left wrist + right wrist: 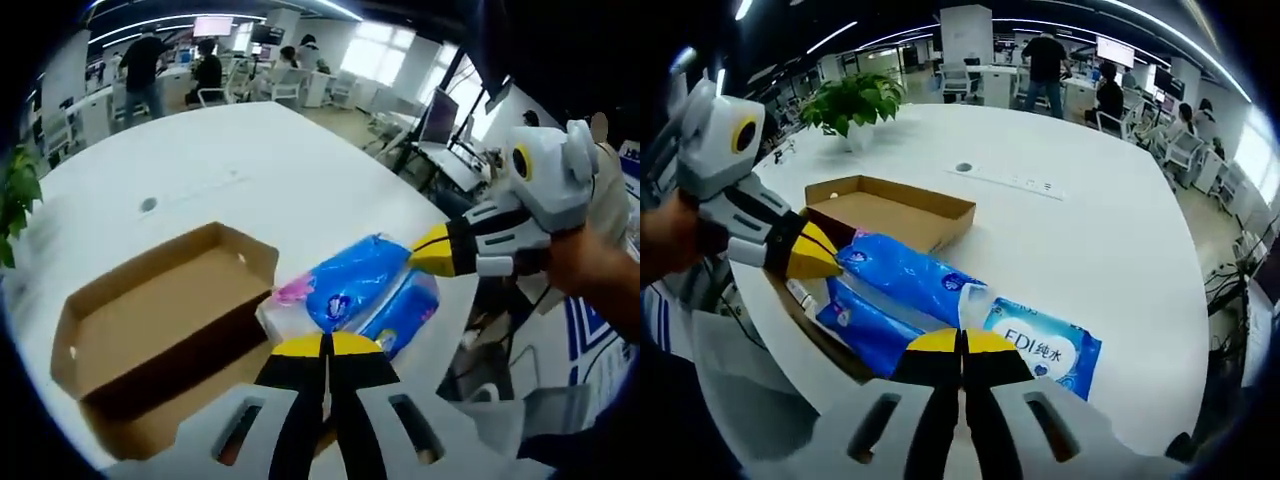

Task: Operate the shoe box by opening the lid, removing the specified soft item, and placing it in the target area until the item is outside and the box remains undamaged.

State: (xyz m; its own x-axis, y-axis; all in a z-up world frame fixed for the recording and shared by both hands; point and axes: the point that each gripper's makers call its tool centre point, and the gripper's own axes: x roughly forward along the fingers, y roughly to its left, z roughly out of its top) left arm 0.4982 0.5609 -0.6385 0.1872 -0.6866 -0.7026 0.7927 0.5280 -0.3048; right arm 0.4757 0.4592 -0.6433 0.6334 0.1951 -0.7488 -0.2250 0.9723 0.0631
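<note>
A brown shoe box [120, 330] lies open on the white table, its lid folded out flat [890, 215]. A blue soft tissue pack [355, 280] [905, 275] hangs over the box's edge, held at both ends. My left gripper [325, 345] [825, 255] is shut on its white and pink end. My right gripper [962, 342] [425, 250] is shut on the opposite end's plastic seam. A second blue pack [865, 325] lies in the box under it. A third blue pack [1045, 350], printed in white, rests on the table beside the box.
The round white table [1090, 230] has a potted plant [855, 100] at its far side and a small cable port [963, 168]. A person's hand [590, 265] holds the right gripper. Office desks, chairs and people stand beyond the table.
</note>
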